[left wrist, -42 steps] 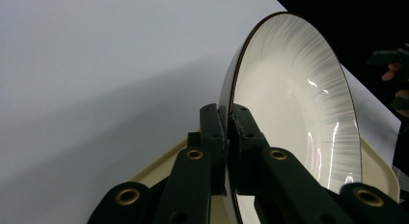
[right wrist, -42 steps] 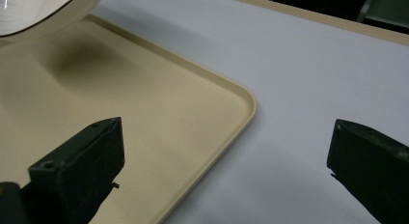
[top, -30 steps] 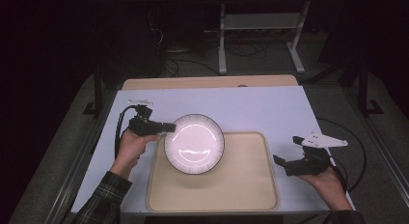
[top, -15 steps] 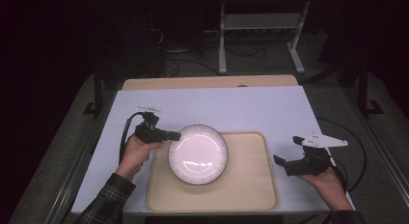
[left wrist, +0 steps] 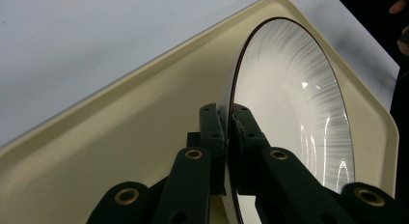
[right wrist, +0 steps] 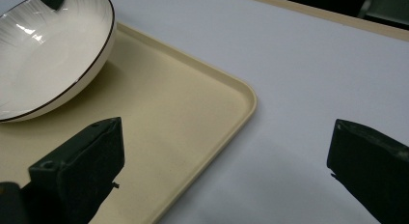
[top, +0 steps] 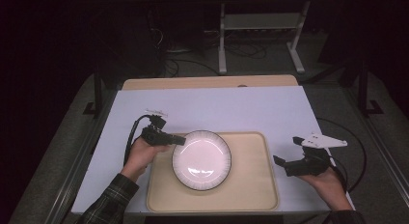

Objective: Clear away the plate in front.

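A white plate [top: 201, 159] with a dark rim and fine grey streaks is over the left half of the cream tray [top: 251, 190]. My left gripper [top: 179, 140] is shut on the plate's left rim. In the left gripper view the two black jaws pinch the edge of the plate [left wrist: 289, 113], with the tray [left wrist: 120, 132] right beneath. My right gripper [top: 281, 164] rests open just off the tray's right edge, nothing between its fingers. In the right gripper view its wide-apart jaws frame the tray's corner [right wrist: 241, 98] and the plate [right wrist: 48, 55] at upper left.
The tray lies on a white tabletop [top: 217, 108] with a wooden strip [top: 207, 82] along its far edge. A metal stand [top: 260, 31] and cables are on the dark floor beyond. Black cables trail from both grippers.
My left gripper has carried the plate to the right and down, from over the tray's upper left edge to well over the tray. The right gripper has kept still.
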A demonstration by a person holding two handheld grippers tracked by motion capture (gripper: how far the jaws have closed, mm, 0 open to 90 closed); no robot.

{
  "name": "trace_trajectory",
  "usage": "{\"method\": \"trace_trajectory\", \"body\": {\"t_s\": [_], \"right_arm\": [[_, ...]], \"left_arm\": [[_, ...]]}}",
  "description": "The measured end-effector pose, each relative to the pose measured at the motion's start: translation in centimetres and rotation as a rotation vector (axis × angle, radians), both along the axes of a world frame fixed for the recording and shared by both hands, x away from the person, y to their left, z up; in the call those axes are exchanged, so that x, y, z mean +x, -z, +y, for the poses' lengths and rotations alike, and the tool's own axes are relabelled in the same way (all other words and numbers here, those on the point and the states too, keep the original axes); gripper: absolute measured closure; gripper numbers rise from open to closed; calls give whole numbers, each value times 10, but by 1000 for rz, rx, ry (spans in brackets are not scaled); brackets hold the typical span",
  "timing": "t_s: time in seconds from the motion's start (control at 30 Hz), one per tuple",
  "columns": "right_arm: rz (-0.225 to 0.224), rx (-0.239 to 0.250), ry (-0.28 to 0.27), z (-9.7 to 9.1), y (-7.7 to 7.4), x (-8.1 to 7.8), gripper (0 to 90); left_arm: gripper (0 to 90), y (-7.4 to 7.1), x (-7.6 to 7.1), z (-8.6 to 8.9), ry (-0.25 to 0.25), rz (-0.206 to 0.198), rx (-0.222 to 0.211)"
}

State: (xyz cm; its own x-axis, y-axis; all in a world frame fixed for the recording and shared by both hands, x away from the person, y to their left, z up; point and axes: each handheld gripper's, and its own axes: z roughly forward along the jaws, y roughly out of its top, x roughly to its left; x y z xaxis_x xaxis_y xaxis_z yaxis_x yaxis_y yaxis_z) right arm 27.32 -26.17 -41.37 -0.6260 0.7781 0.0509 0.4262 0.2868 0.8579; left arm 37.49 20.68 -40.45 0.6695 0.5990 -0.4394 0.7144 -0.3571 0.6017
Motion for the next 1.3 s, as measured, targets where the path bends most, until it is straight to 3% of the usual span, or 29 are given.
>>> {"method": "trace_trajectory", "body": {"t_s": [0.23, 0.63, 0.77, 1.13, 1.3], "right_arm": [[0, -2, -1, 0, 0, 0, 0], [0, -3, 1, 0, 0, 0, 0], [-2, -3, -1, 1, 0, 0, 0], [0, -6, -4, 1, 0, 0, 0], [-1, -5, -3, 1, 0, 0, 0]], "left_arm": [[862, 6, 1, -3, 15, -4, 44], [857, 19, 8, -1, 13, 38, 33], [846, 23, 10, -3, 21, 34, 76], [840, 28, 11, -1, 33, 28, 74], [824, 28, 11, 0, 61, 4, 79]]}}
